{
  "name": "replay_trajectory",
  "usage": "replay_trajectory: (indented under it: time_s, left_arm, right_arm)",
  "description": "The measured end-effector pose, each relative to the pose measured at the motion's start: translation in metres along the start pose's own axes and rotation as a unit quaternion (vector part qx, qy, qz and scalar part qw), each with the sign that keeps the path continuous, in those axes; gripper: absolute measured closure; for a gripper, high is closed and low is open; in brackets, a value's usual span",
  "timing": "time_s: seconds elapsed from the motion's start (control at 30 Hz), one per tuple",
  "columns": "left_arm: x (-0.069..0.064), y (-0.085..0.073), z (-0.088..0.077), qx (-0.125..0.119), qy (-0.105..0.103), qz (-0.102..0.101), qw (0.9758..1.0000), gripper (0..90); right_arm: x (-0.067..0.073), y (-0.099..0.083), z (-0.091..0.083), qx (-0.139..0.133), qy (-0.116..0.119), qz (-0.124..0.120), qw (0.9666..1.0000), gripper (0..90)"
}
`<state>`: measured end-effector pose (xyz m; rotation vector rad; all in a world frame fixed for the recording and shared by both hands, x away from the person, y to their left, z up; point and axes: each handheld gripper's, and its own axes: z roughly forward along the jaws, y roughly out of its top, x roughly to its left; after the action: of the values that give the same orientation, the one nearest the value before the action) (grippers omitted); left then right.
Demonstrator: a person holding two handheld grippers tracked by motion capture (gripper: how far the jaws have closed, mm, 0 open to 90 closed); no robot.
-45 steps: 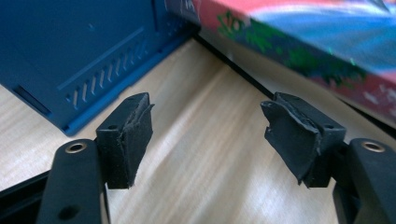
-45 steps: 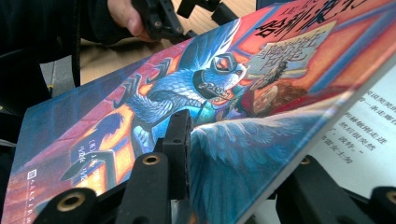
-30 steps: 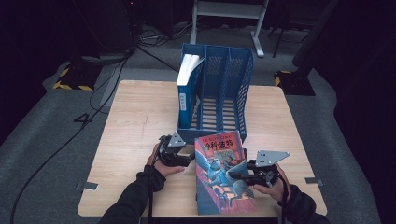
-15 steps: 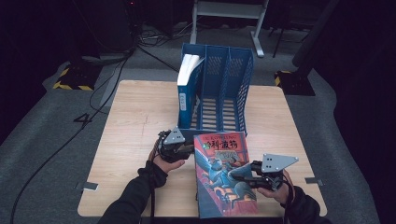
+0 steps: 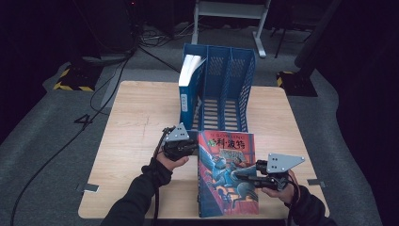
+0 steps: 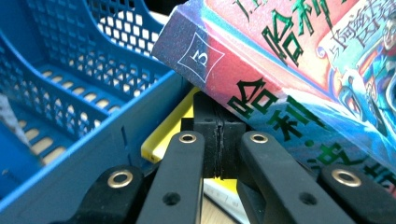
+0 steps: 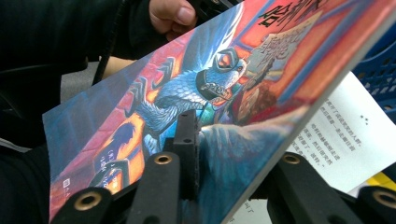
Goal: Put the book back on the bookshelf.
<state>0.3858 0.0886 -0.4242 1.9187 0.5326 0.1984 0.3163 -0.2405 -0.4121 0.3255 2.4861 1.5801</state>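
A colourful paperback (image 5: pixel 226 174) is tilted up off the table in front of the blue file rack (image 5: pixel 249 80). My right gripper (image 5: pixel 241 177) is shut on its right edge. In the right gripper view one pad (image 7: pixel 187 135) presses on the cover (image 7: pixel 187 88) and the other jaw is under the book. My left gripper (image 5: pixel 193 147) is at the book's upper left corner. Its jaws have just been closing and its pads (image 6: pixel 208 140) now meet with nothing between them, just under the spine (image 6: pixel 261 107).
The rack has three slots, and a white and blue book (image 5: pixel 188 80) stands in the left one. In the left gripper view the rack's wall (image 6: pixel 70 154) is close on the left. A yellow-edged booklet (image 6: pixel 163 140) and a printed white page (image 7: pixel 336 135) lie under the paperback.
My left gripper's jaws went from open to shut, and it rose a little beside the book's corner. The right gripper kept its hold on the book and barely moved.
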Motion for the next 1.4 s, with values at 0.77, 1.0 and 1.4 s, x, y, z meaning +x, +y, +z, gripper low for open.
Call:
replay_trajectory:
  time_s: [0.77, 1.0, 1.4]
  left_arm:
    - [-0.001, 0.03, -0.006, -0.057, -0.007, 0.02, 0.9982, 89.8]
    - [-0.003, 0.049, -0.013, -0.092, -0.018, 0.03, 0.9951, 89.8]
    - [-0.02, 0.065, -0.02, -0.118, -0.02, 0.069, 0.9904, 89.8]
  right_arm:
    - [-0.01, 0.013, 0.005, -0.021, -0.045, -0.003, 0.9988, 75.9]
    - [-0.009, 0.024, -0.001, -0.04, -0.082, -0.03, 0.9954, 79.9]
    - [-0.001, 0.03, -0.013, -0.054, -0.134, -0.082, 0.9861, 83.2]
